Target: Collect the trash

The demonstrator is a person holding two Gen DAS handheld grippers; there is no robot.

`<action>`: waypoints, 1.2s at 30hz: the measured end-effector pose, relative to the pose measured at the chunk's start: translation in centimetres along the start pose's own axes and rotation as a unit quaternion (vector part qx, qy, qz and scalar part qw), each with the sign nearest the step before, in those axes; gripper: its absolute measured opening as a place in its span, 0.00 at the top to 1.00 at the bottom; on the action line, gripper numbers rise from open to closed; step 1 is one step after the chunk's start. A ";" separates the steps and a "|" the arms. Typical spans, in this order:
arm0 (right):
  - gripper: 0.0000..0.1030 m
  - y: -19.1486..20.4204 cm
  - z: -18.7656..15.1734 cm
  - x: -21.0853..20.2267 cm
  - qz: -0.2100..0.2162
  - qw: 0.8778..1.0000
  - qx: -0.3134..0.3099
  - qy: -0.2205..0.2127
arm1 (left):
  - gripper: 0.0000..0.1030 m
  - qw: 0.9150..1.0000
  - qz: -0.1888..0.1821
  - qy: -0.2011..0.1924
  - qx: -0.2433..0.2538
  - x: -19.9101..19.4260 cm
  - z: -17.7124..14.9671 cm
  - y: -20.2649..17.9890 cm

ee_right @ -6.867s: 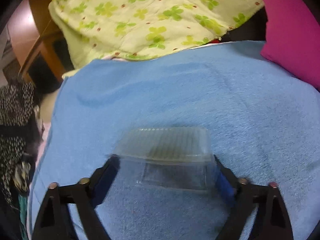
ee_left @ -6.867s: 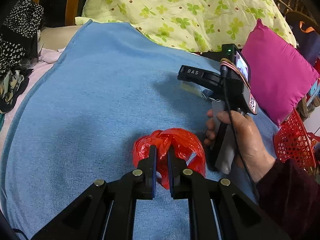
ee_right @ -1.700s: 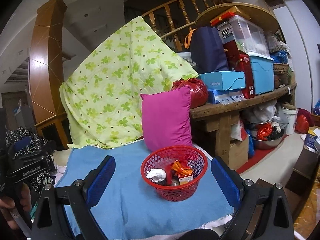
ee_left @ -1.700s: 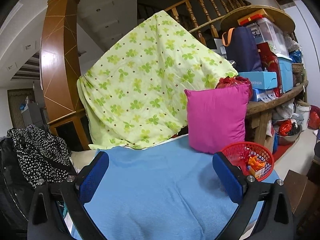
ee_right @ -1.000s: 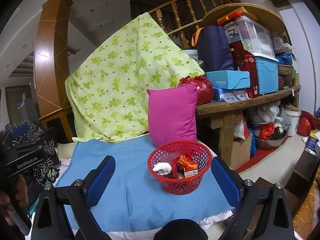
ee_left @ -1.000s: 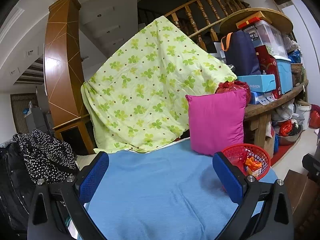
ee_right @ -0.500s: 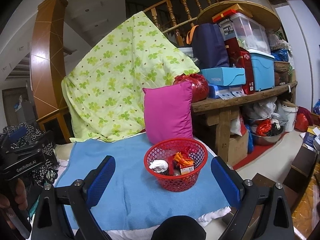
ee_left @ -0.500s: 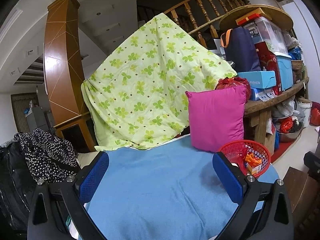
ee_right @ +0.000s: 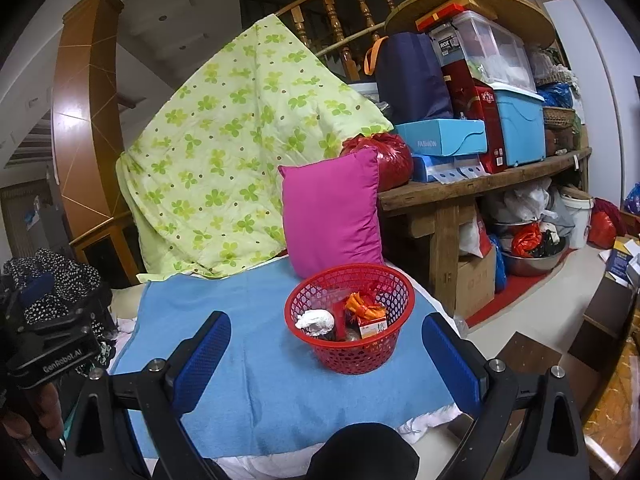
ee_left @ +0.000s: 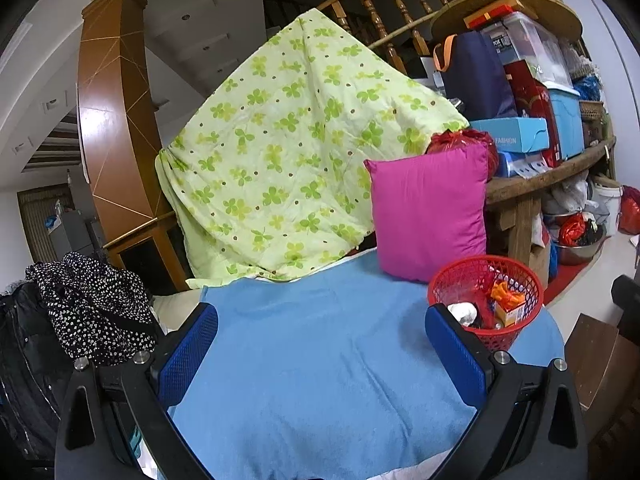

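A red mesh basket (ee_right: 348,354) stands on the blue towel (ee_right: 256,364) at its right end, in front of a magenta pillow (ee_right: 330,212). Inside lie a white crumpled wad (ee_right: 316,320), an orange wrapper and a small carton (ee_right: 372,326). My right gripper (ee_right: 328,364) is open and empty, held back from the basket. In the left wrist view the basket (ee_left: 516,336) shows behind the right finger, and my left gripper (ee_left: 322,354) is open and empty above the towel (ee_left: 320,360).
A green flowered quilt (ee_left: 288,160) hangs behind the towel. A wooden shelf (ee_right: 480,188) with boxes stands to the right, with bags and a metal bowl beneath. Dark spotted clothing (ee_left: 92,300) is piled at the left. The left device and a hand (ee_right: 48,360) show at the left edge.
Earlier the left gripper pinched a red plastic bag and the right one held a clear tray; both are now open and empty. In the last second both views shifted only slightly.
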State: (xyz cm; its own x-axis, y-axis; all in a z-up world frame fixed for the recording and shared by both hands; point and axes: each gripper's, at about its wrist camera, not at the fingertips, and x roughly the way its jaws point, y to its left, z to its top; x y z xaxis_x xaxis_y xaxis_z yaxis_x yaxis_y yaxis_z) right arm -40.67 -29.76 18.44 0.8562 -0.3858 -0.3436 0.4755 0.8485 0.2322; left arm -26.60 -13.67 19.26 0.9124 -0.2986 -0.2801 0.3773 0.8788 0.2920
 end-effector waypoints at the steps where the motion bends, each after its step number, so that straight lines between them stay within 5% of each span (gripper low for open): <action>1: 0.05 -0.1 0.0 0.1 0.000 1.000 0.001 0.001 | 0.00 1.000 0.000 0.002 0.001 0.0 -0.1 0.0; 36: 0.05 -0.9 -0.8 1.1 -0.008 1.000 0.005 0.011 | 0.00 1.000 -0.012 0.015 0.022 0.8 -1.6 -0.3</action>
State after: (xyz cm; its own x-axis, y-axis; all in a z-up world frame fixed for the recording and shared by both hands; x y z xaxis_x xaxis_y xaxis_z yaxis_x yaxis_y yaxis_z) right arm -40.32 -30.70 17.15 0.8437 -0.3918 -0.3669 0.4916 0.8385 0.2350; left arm -26.21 -13.61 17.51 0.8984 -0.3069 -0.3142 0.4055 0.8545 0.3247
